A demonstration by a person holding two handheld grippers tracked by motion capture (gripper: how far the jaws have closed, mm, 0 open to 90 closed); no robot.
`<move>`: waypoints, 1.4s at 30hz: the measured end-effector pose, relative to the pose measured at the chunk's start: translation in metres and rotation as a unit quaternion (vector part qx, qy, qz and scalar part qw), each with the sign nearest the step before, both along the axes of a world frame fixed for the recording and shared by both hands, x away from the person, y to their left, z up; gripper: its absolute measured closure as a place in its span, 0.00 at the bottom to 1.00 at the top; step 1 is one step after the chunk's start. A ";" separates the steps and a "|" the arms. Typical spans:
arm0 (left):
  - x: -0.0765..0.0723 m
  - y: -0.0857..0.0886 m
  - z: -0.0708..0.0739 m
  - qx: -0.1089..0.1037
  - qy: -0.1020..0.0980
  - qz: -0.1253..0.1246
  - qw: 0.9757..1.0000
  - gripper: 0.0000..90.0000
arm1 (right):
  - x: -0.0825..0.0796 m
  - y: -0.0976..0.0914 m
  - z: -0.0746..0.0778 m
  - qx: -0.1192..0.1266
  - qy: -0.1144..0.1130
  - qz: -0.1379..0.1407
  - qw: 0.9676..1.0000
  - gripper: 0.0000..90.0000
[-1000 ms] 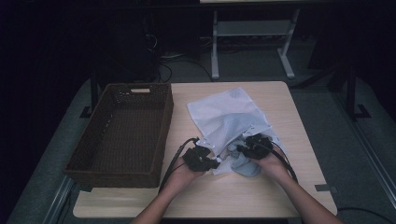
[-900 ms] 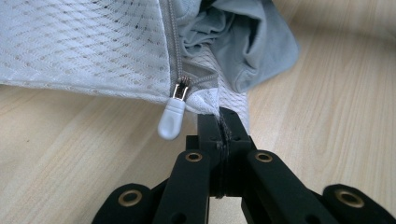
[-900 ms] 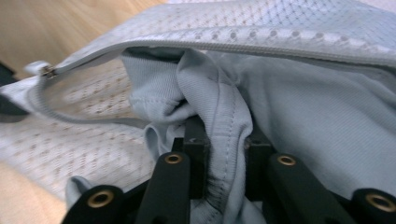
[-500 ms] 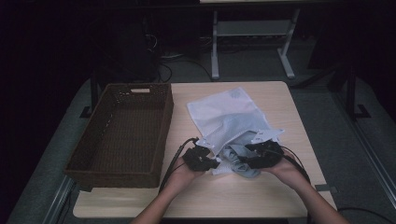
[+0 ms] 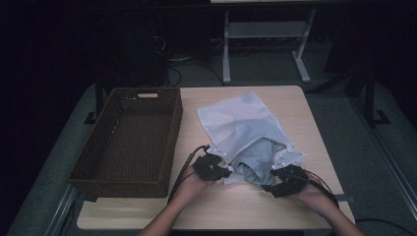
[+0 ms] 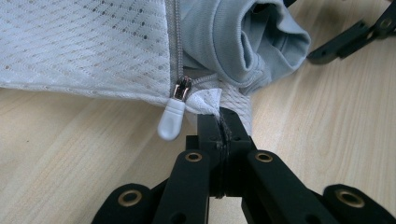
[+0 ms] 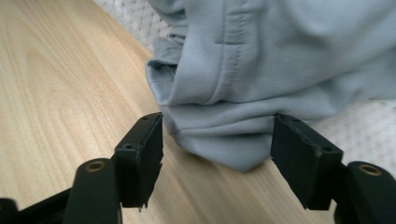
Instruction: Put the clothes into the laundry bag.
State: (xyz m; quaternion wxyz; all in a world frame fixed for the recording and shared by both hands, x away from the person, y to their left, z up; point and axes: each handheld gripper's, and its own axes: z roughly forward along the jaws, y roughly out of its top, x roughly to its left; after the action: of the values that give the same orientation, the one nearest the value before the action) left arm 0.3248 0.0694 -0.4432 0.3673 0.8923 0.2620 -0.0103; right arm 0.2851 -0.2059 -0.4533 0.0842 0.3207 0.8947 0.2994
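Gripper on my left is clamped tight on the mesh bag's white corner beside the zipper pull. My right gripper has just been opening; its jaws now stand apart either side of the grey garment's hem without pressing it. That garment spills from the bag mouth at tabletop centre. At nine o'clock sits the wicker basket.

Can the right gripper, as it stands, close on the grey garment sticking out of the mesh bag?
Probably yes. The right gripper has just been opening, and its fingers stand either side of the grey garment's hem on the table, with nothing between.
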 end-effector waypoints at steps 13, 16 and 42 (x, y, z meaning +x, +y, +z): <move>-0.001 -0.002 0.002 -0.002 -0.001 -0.001 1.000 0.99 | 0.002 0.021 0.006 0.042 -0.028 0.017 0.999 0.91; -0.001 -0.002 0.002 -0.001 -0.003 -0.003 1.000 0.99 | 0.003 0.025 0.011 0.053 -0.032 0.025 0.998 0.91; -0.001 -0.004 0.003 0.012 -0.008 -0.009 1.000 0.99 | 0.065 0.078 0.013 0.064 -0.060 -0.016 0.996 0.92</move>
State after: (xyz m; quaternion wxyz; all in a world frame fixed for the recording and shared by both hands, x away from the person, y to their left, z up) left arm 0.3239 0.0654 -0.4401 0.3584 0.8992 0.2509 -0.0038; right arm 0.3503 -0.1279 -0.4401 0.1222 0.3206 0.8619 0.3733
